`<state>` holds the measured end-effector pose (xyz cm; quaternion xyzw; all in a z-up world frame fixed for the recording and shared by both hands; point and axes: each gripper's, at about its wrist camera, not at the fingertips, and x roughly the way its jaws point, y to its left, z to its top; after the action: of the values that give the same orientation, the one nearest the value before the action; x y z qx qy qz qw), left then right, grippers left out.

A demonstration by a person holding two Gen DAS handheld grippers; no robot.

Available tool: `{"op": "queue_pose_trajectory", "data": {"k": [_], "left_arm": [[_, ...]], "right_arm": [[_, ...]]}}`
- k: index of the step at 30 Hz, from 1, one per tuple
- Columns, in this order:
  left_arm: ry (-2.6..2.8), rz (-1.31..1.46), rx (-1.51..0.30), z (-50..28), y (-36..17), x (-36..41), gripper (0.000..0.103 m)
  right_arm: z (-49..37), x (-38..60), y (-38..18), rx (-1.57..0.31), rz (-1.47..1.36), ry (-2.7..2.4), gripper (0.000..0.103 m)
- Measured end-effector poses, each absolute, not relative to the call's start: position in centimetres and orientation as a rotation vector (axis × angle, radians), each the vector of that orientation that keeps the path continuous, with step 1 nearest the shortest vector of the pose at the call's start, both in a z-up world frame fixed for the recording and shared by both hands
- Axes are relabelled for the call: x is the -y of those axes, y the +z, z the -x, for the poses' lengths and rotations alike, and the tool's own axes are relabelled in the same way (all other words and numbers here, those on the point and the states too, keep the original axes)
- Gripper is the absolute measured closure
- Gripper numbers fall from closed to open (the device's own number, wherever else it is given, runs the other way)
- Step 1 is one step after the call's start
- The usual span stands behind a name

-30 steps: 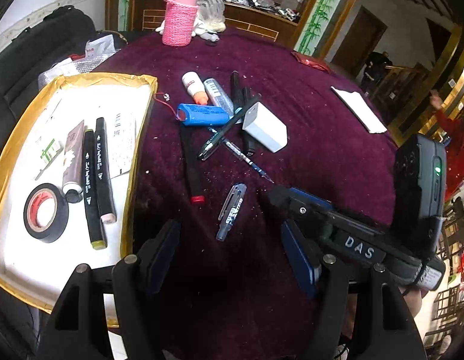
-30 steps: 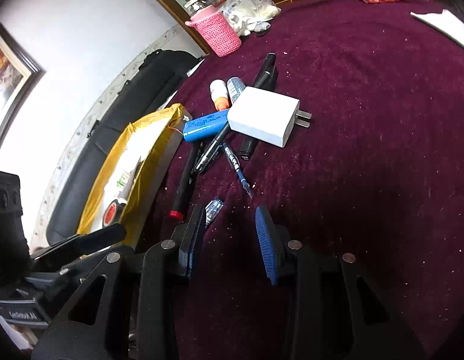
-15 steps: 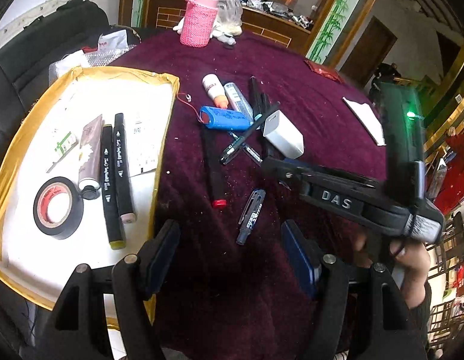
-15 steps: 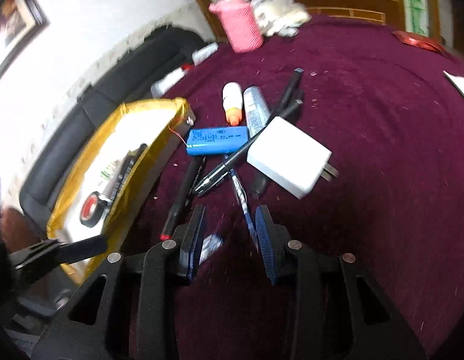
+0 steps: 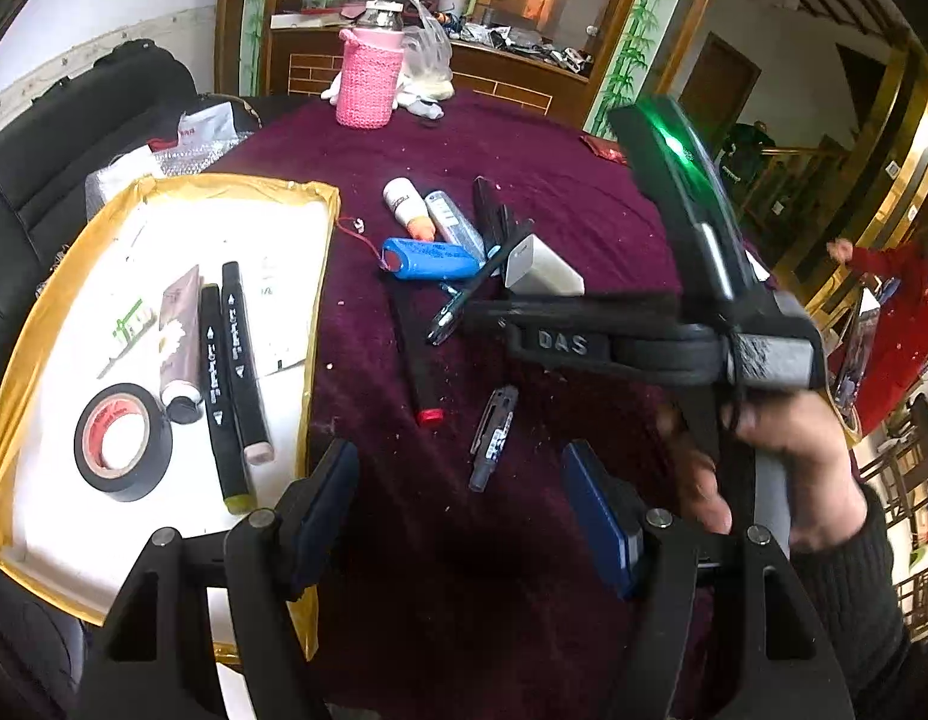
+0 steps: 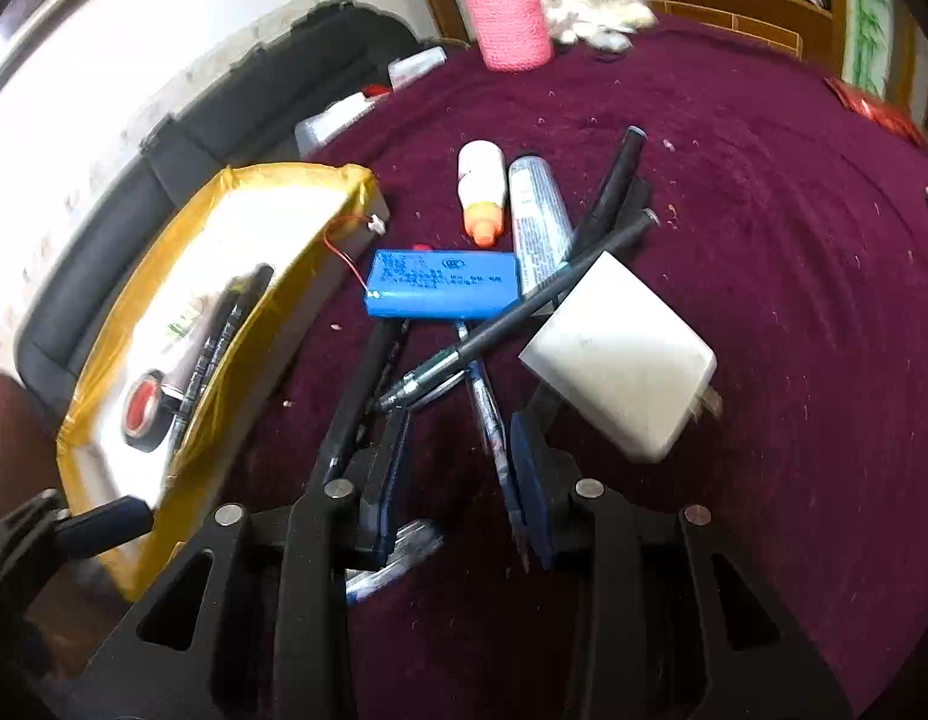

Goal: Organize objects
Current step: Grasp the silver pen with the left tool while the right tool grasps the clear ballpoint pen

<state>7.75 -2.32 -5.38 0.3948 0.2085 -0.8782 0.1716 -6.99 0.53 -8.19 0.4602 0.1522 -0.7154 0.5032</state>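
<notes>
The right gripper's (image 6: 461, 468) fingers (image 6: 532, 480) stand partly spread over the pile of pens (image 6: 446, 366) on the maroon table (image 6: 793, 276), pinching nothing; a blue pen (image 6: 493, 420) lies between them, by the right one. The left gripper's (image 5: 461, 501) fingers (image 5: 595, 510) are spread wide and empty near a loose pen cap (image 5: 492, 435). Markers (image 5: 233, 372) and tape (image 5: 122, 441) lie in the yellow-rimmed tray (image 5: 38, 324).

right gripper (image 6: 461, 468) low over crossed pens (image 6: 481, 354) beside white charger (image 6: 619, 360)
</notes>
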Motion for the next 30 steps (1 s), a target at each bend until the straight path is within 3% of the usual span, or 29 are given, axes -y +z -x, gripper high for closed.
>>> {"op": "queue_pose_trajectory", "data": {"k": [4, 8, 16, 29, 30], "left_arm": [[-2.488, -1.124, -0.605, -8.1, -5.6, 2.7, 0.032], [-2.482, -1.132, -0.607, -8.1, -5.7, 2.8, 0.032], [-2.488, -1.171, -0.583, -7.3, -6.2, 2.2, 0.032], [-2.499, -1.383, -0.561, -1.2, -8.8, 1.5, 0.033], [-2.491, -1.391, -0.57, -0.8, -9.0, 1.6, 0.037]], "right_arm": [[6.7, 1.4, -8.7, -0.491, -1.094, -1.717, 0.076], [6.7, 1.6, -9.5, -0.55, -1.065, -1.754, 0.092], [6.2, -3.7, -7.8, -0.408, -1.139, -1.747, 0.094], [5.8, -11.9, -10.4, -0.164, -1.172, -1.806, 0.094], [6.1, -12.0, -10.5, -0.14, -1.176, -1.797, 0.094]]}}
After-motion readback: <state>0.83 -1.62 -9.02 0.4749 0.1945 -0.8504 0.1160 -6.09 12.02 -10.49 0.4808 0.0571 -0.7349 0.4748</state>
